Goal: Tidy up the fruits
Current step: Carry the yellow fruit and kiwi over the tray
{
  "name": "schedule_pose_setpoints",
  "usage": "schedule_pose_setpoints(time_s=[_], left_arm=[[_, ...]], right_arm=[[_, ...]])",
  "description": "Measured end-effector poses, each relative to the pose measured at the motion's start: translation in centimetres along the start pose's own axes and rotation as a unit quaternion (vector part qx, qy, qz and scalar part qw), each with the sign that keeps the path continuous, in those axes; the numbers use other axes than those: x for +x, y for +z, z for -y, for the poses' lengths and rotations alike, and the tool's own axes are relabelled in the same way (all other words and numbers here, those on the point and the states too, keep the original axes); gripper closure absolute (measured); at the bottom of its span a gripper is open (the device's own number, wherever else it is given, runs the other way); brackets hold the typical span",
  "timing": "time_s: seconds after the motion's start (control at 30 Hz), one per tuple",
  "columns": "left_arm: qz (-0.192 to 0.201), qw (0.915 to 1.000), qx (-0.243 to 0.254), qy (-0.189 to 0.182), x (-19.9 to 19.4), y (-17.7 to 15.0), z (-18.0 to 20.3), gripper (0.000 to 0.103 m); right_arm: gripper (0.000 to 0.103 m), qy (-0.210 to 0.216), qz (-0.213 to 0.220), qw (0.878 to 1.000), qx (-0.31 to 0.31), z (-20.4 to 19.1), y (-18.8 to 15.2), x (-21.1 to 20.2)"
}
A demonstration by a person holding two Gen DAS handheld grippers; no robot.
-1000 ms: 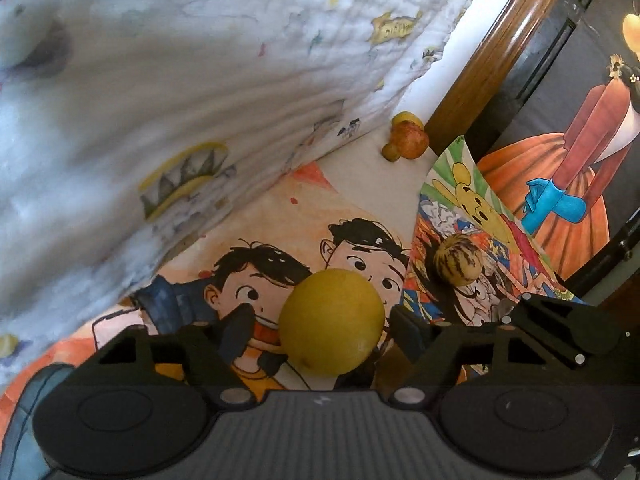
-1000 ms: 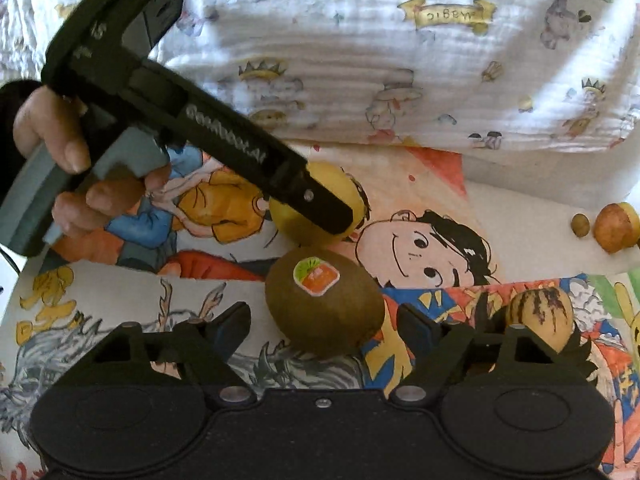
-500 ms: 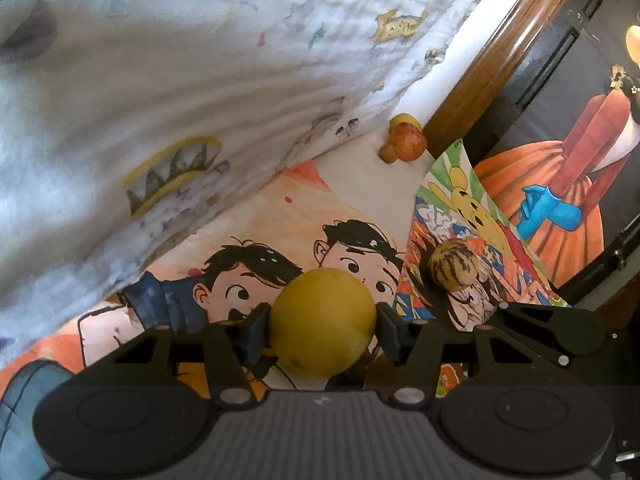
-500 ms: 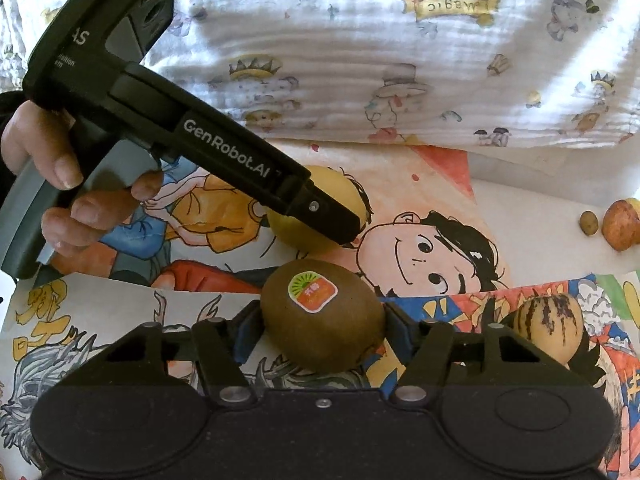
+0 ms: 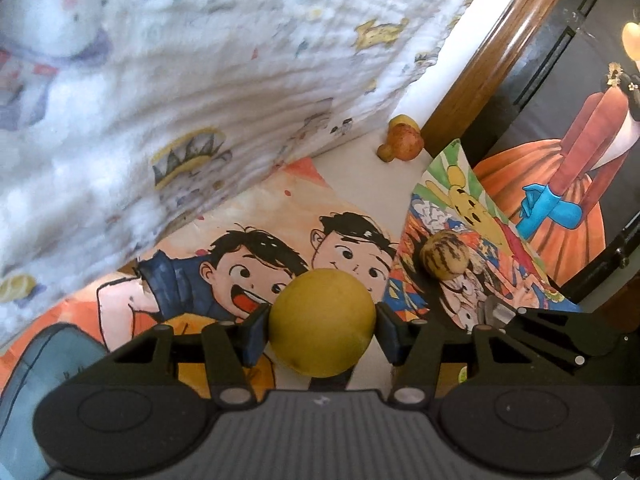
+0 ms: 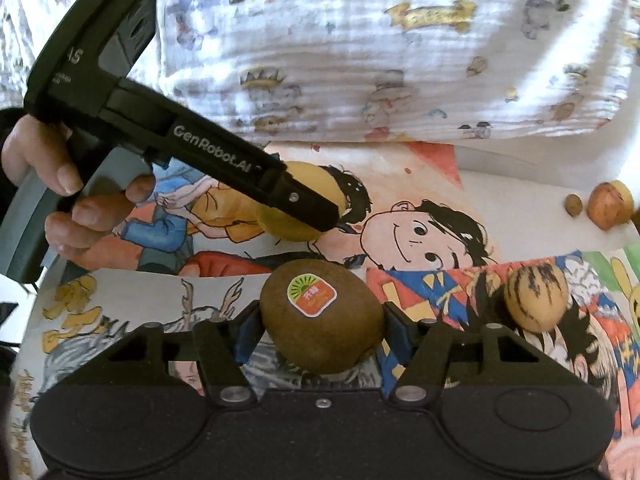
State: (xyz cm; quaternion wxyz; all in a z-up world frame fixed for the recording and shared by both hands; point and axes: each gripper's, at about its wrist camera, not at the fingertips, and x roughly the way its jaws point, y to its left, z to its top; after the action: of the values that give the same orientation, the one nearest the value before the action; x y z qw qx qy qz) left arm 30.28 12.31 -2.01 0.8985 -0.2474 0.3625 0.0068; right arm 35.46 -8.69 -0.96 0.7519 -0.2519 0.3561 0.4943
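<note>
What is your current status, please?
Left tool shut on yellow fruit. Right tool shut on kiwi. Striped fruit loose beside it; nothing blocking.

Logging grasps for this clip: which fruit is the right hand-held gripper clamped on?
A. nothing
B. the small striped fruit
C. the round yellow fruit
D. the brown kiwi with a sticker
D: the right hand-held gripper has both fingers pressed against the stickered kiwi.

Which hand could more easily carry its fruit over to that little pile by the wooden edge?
Probably right. The right gripper, clamped on the kiwi, sits on the side nearer the small fruit pile; the left gripper, clamped on the yellow fruit, is farther.
</note>
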Motion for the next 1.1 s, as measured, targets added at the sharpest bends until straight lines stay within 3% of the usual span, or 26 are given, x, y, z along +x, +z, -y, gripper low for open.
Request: schedule_pose_setpoints(time_s=[0.5,0.8,1.1], left_arm=[[0.018,0.9992,0.023,-0.028,-4.6,-2.7,4.5,0.043],[0.002,0.9973,0.046,-0.058,-6.3,-6.6,7.9,0.043],[-0.022,0.9932,0.079,-0.083,-7.2,-10.6,10.8,0.043]], right_arm=[[0.038,-0.047,0.073,0.992,0.089,-0.3,-3.5,-9.0],[0.038,-0.094,0.087,0.983,0.128,-1.0,-8.1,-14.8],[0.038,-0.128,0.092,0.972,0.173,-1.7,-13.4,-18.0]])
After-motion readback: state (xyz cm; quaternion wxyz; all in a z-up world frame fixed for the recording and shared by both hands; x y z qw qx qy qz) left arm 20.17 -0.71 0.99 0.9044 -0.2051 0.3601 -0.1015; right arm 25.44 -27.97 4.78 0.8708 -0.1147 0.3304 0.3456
